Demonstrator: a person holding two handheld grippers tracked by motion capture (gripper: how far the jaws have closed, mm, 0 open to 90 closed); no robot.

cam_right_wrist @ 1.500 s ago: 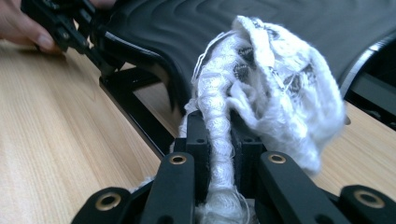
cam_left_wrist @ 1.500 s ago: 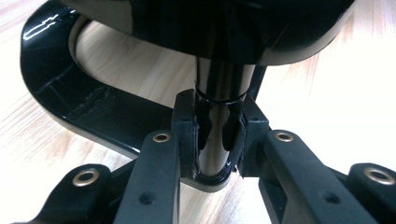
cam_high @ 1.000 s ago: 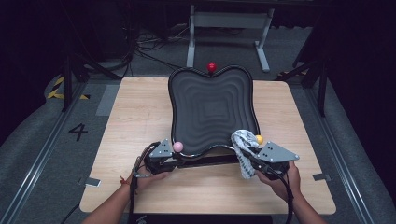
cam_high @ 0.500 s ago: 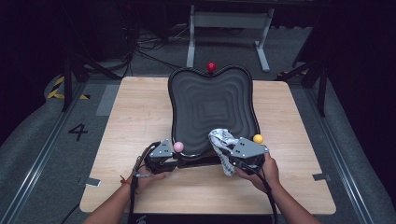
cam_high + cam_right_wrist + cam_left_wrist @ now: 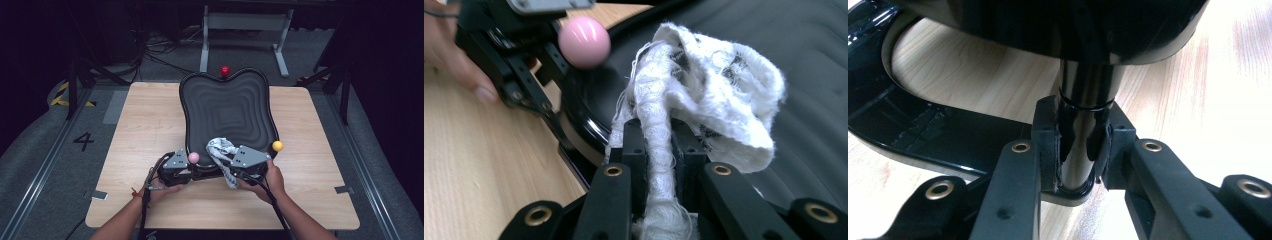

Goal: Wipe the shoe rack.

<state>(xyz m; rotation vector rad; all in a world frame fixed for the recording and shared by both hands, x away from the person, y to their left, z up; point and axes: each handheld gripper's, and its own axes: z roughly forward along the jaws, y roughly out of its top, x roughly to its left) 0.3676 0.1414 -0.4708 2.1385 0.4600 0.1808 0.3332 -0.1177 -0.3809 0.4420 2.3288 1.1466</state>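
A large black ridged tray point(image 5: 227, 107) with a wavy rim stands tilted on a stand on the wooden table. Its corners carry a red ball point(image 5: 225, 70), a yellow ball point(image 5: 277, 146) and a pink ball point(image 5: 193, 158). My left gripper point(image 5: 186, 172) is shut on the tray's black post point(image 5: 1083, 107) near the front left corner. My right gripper point(image 5: 224, 161) is shut on a white cloth point(image 5: 221, 150), whose bunched end point(image 5: 704, 95) lies against the tray's lower surface beside the pink ball point(image 5: 584, 41).
The black stand's curved base point(image 5: 923, 130) rests on the wooden table point(image 5: 150, 120). A metal frame point(image 5: 245, 22) and cables stand beyond the table's far edge. Bare wood lies left and right of the tray.
My right gripper has carried the cloth leftward along the tray's front edge, from the yellow ball toward the pink ball. The left gripper has kept still on the post.
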